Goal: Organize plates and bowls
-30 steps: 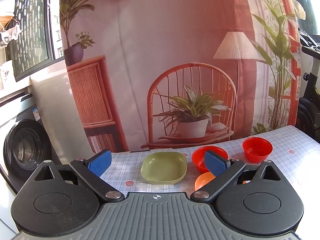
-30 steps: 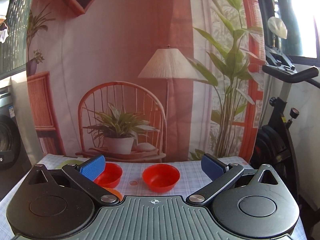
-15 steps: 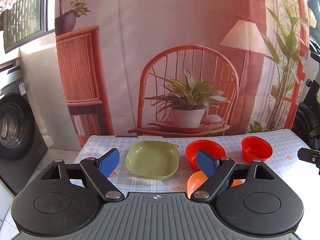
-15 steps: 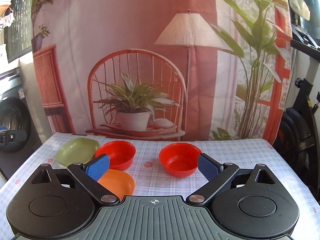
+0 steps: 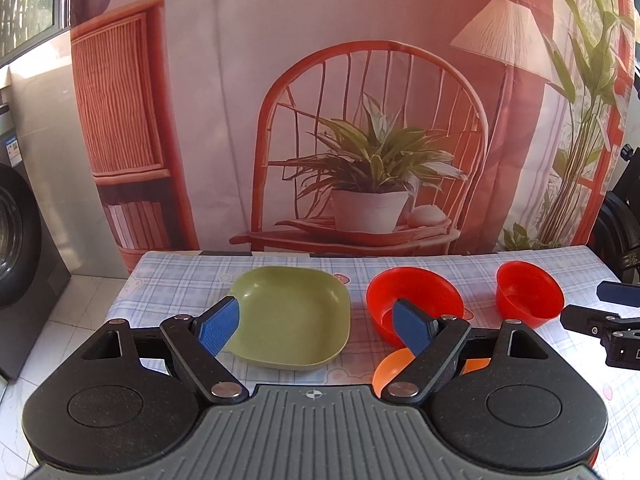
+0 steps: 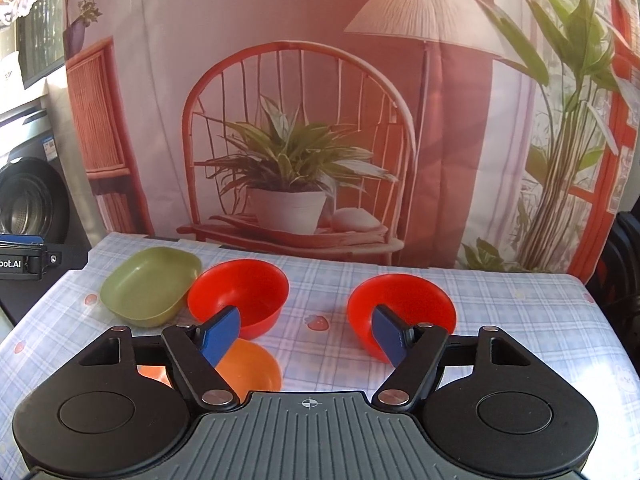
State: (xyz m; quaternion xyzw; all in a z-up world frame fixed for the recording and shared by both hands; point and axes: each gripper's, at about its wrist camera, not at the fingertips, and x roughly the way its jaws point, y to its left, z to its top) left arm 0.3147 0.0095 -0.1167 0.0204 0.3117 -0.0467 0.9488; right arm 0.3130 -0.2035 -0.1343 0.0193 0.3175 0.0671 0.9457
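While the green plate (image 5: 292, 316) is sitting near the left edge of the checked tablecloth (image 6: 520, 312), a red bowl (image 6: 240, 294) is lying just beside it, an orange bowl (image 6: 252, 368) nearer, and a second red bowl (image 6: 402, 308) apart to the right with bare cloth between. The left gripper (image 5: 316, 326) and right gripper (image 6: 306, 334) are both hovering wide open, gripping nothing. Only the right view is showing lettering, "pot.AI", partly cut off, on the left gripper's body at its left border.

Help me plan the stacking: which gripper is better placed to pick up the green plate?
Left. The left gripper is open right over the green plate; the right gripper faces the red bowls.
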